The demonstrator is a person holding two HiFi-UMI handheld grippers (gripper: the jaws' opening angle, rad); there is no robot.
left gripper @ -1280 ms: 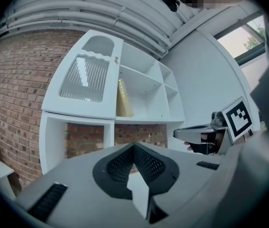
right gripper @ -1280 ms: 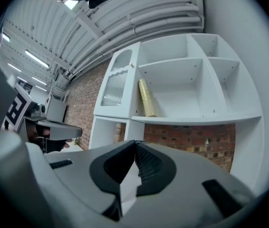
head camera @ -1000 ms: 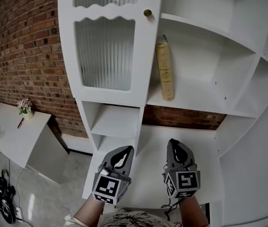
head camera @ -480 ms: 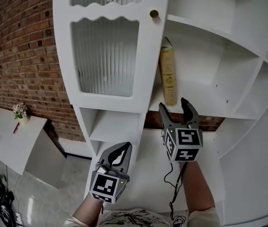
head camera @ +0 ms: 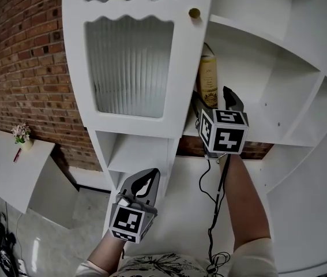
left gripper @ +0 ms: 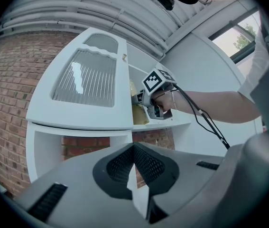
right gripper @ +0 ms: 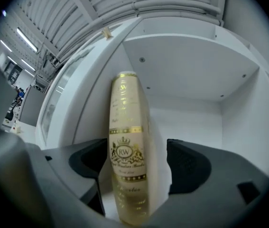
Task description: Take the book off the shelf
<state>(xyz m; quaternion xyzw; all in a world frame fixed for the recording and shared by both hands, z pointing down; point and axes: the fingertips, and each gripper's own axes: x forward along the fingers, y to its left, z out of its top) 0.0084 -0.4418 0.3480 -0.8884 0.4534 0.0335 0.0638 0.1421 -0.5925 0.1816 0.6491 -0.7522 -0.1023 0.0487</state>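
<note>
A cream book (head camera: 207, 78) with gold print stands upright on the white shelf (head camera: 255, 126), close beside the cabinet door's edge. My right gripper (head camera: 214, 101) is raised to it, and its jaws are opening with the book's spine (right gripper: 127, 141) between them. The right pad (right gripper: 184, 163) stands clear of the spine and the left pad (right gripper: 94, 160) is very near it. My left gripper (head camera: 142, 184) hangs low in front of the lower shelves, shut and empty. Its jaws meet in the left gripper view (left gripper: 133, 175), which also shows the right gripper (left gripper: 153, 96) at the book (left gripper: 139, 114).
The ribbed-glass cabinet door (head camera: 128, 62) with a brass knob (head camera: 194, 13) stands just left of the book. A brick wall (head camera: 25, 85) lies to the left, with a small white table (head camera: 13, 166) below it. A cable (head camera: 214, 212) hangs from my right gripper.
My right gripper rose from low over the counter up to the shelf, and its jaws opened around the book. The left gripper stayed low and shut.
</note>
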